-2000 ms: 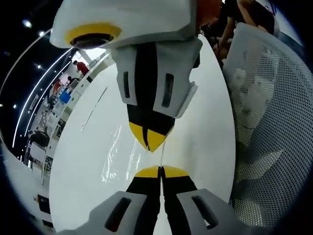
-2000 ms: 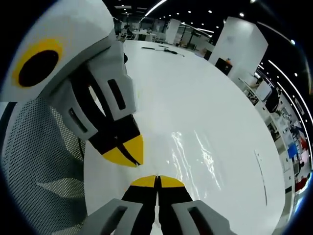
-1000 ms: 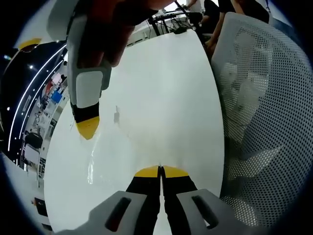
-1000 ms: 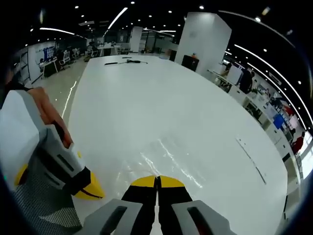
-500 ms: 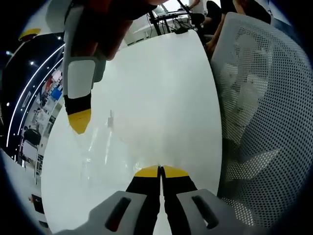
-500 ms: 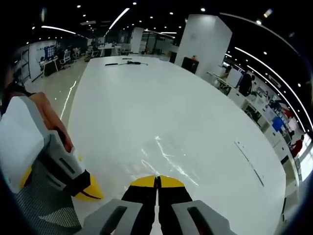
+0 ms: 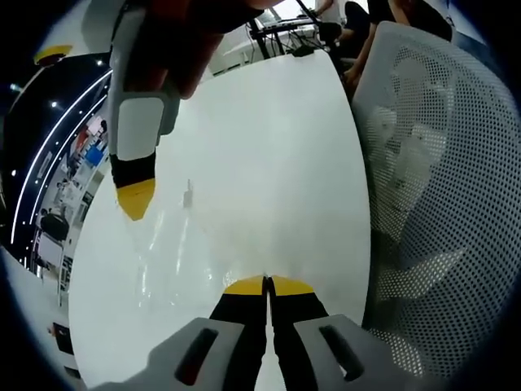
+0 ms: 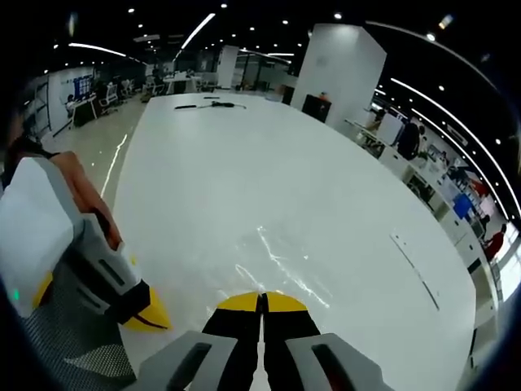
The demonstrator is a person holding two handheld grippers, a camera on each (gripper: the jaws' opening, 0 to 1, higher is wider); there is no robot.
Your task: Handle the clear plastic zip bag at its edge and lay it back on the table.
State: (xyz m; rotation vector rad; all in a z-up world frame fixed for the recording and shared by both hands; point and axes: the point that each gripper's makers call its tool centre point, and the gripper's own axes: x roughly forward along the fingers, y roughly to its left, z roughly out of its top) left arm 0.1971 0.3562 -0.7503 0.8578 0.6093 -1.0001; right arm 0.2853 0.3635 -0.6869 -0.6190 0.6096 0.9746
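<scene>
Film, thin and clear: the zip bag (image 8: 273, 265) lies stretched just over the white surface (image 8: 244, 155), between the two grippers, shown mostly by glare. It looks nearly weightless, limp and slick, so I judge an edge pinch the only sure hold. The right gripper (image 8: 262, 302) has its jaws closed on the near edge; the left gripper (image 7: 266, 285) likewise, jaws closed on another edge. A mesh chair (image 7: 440, 187) stands beside.

Zip bag (image 8: 277, 261) on table (image 8: 244, 163)
</scene>
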